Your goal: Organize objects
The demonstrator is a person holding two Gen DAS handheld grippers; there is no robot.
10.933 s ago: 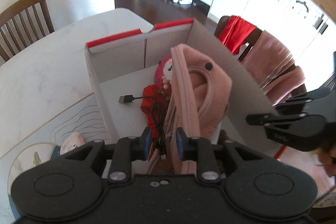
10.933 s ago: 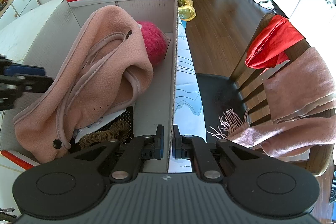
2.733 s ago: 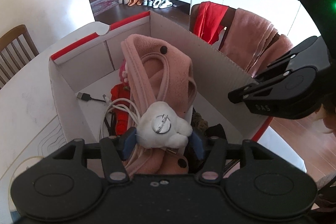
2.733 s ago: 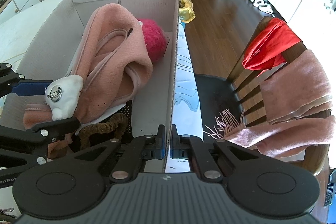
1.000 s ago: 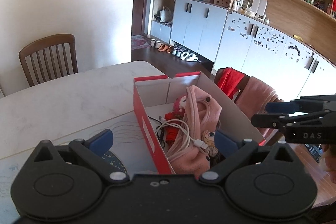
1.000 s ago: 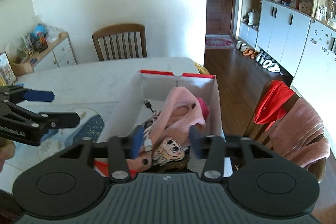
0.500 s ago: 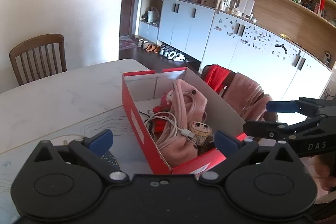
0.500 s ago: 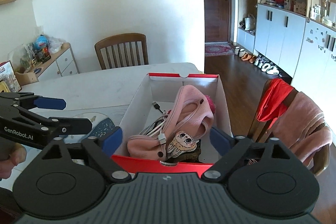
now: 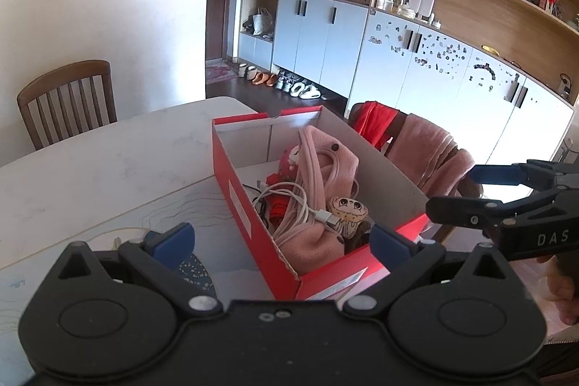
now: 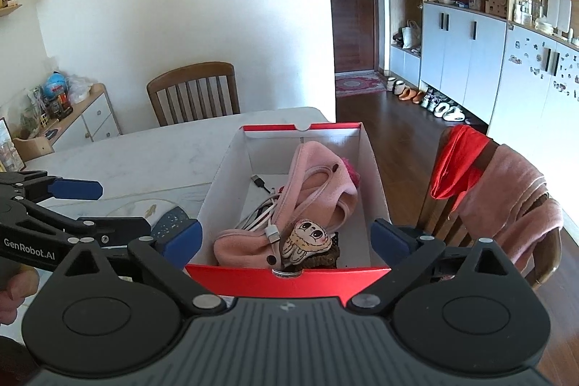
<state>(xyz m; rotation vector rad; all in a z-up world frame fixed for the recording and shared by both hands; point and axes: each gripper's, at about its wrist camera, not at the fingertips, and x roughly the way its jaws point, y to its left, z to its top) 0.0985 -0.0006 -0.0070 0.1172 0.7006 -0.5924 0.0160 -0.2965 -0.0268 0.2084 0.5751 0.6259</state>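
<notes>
Red shoebox (image 10: 289, 277) sits open at the table's (image 9: 90, 176) right edge, near its far corner. Inside: pink fleece bag (image 10: 318, 190), white cable (image 9: 289, 205), cartoon-face plush (image 10: 307, 237) at the near end. Left gripper (image 9: 280, 237) spread wide, nothing between its jaws. Right gripper (image 10: 286, 237) spread wide and opening, jaws flanking the box's near end, pads apart from it. Chair (image 10: 506, 190) draped with pink and red cloth stands beside the table's right edge.

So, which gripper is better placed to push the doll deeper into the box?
Probably right. The right gripper faces the box end-on, with the doll straight ahead; its jaws are opening, holding nothing. The left gripper meets the box at an angle, with a corner nearest.
</notes>
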